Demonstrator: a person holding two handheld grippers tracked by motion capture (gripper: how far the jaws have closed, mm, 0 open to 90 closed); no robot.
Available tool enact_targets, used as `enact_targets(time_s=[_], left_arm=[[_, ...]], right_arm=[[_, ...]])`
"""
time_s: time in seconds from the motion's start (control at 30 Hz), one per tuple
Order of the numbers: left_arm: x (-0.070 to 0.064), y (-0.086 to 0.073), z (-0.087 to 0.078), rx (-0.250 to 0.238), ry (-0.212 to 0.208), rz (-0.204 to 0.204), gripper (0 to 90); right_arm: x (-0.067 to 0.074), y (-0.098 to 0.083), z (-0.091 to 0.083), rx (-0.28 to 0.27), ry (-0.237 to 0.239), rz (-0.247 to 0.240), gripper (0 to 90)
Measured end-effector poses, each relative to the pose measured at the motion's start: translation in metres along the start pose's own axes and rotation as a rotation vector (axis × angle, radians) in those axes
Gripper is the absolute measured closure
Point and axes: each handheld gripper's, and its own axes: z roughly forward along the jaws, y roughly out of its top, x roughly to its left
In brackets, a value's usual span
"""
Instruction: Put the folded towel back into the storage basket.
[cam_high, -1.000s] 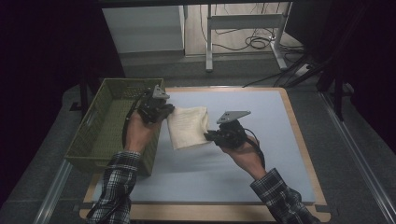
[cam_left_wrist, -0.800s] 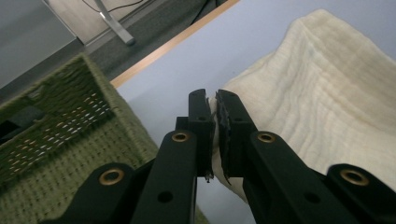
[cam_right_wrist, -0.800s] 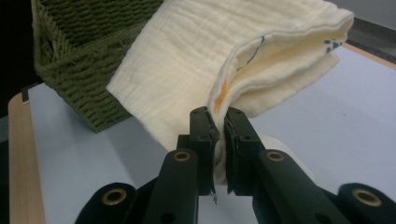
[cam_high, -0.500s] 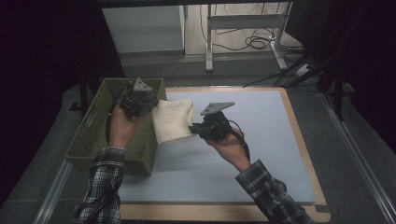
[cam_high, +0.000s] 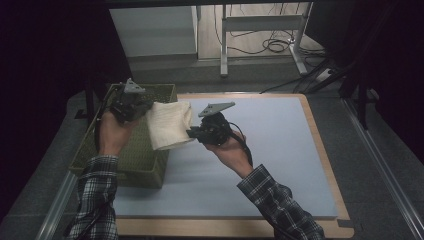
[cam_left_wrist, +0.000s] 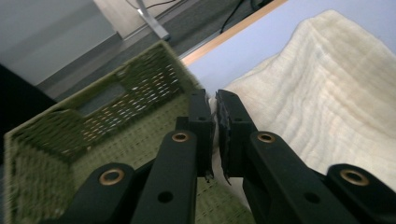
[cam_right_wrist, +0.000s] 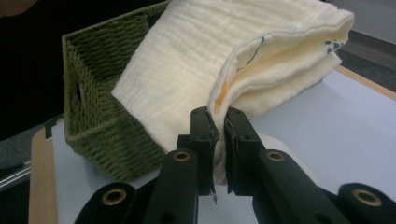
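A folded cream cloth (cam_high: 169, 125) hangs in the air between both grippers, over the right rim of a green woven basket (cam_high: 131, 155). My left gripper (cam_high: 145, 106) is shut on the cloth's left edge, above the basket's opening. My right gripper (cam_high: 191, 134) is shut on the cloth's right edge, above the blue mat. In the left gripper view the jaws pinch the cloth (cam_left_wrist: 317, 107) with the basket (cam_left_wrist: 93, 135) behind them. In the right gripper view the folded cloth (cam_right_wrist: 224, 60) rises from the jaws, and the basket (cam_right_wrist: 98, 107) stands behind at the left.
The basket stands on the left edge of a blue mat (cam_high: 280, 150) that lies on a wooden-edged table. Metal stand legs and cables (cam_high: 270, 45) lie on the floor beyond the table. The surroundings to the left and right are dark.
Both hands have carried the cloth to the left and upward, from over the mat to over the basket's right rim.
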Motion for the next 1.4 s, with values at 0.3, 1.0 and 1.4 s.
enact_targets(time_s=[0.3, 1.0, 1.4], left_arm=[[0.022, -0.013, -0.013, 0.024, 0.049, -0.021, 85.1], [0.060, -0.069, -0.021, 0.099, 0.108, -0.062, 85.0], [0.061, -0.090, 0.004, 0.122, 0.070, -0.084, 84.9]], right_arm=[[0.015, 0.015, 0.028, -0.004, 0.020, -0.017, 82.4], [0.068, 0.027, 0.120, 0.081, 0.094, -0.022, 82.3], [0.077, 0.019, 0.144, 0.170, 0.102, 0.008, 81.8]])
